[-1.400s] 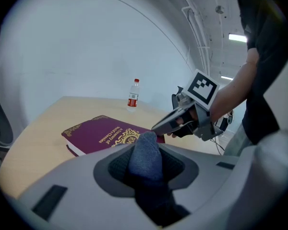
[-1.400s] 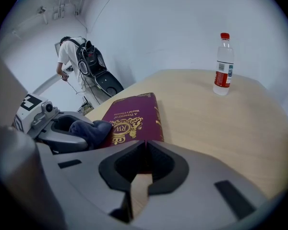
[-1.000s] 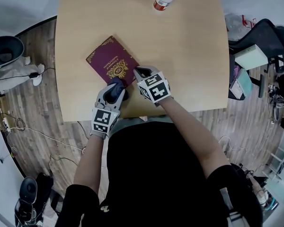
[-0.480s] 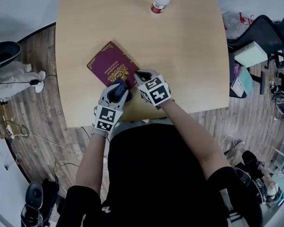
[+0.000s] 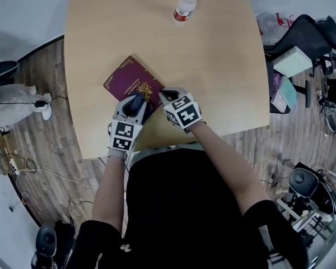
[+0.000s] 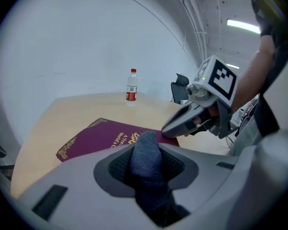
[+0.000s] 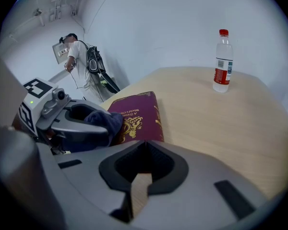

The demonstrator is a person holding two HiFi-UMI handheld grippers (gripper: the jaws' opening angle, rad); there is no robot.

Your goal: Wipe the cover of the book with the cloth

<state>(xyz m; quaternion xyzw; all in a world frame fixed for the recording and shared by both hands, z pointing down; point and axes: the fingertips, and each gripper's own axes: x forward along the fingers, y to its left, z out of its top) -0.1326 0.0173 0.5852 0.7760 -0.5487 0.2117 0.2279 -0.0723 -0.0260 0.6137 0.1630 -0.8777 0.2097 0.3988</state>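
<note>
On the table (image 5: 224, 66), my left gripper (image 5: 138, 101), clamped on the cloth (image 6: 146, 157), has seemingly crept onto the book (image 5: 126, 80), so wiping is underway; my right gripper (image 5: 167, 96) is closed and empty.

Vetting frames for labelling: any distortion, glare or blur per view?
Head view: fisheye bows the table edges, book sharp, even light. Left gripper view: dark vignette, ceiling light glares top right, cloth slightly soft. Right gripper view: vignette, bottle sharp.

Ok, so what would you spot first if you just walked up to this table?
Probably the dark red book with gold print, lying on the table near its front edge. The left tongs hold a dark blue cloth over its cover while the right tongs rest at its corner. A red-capped bottle stands at the far side.
</note>
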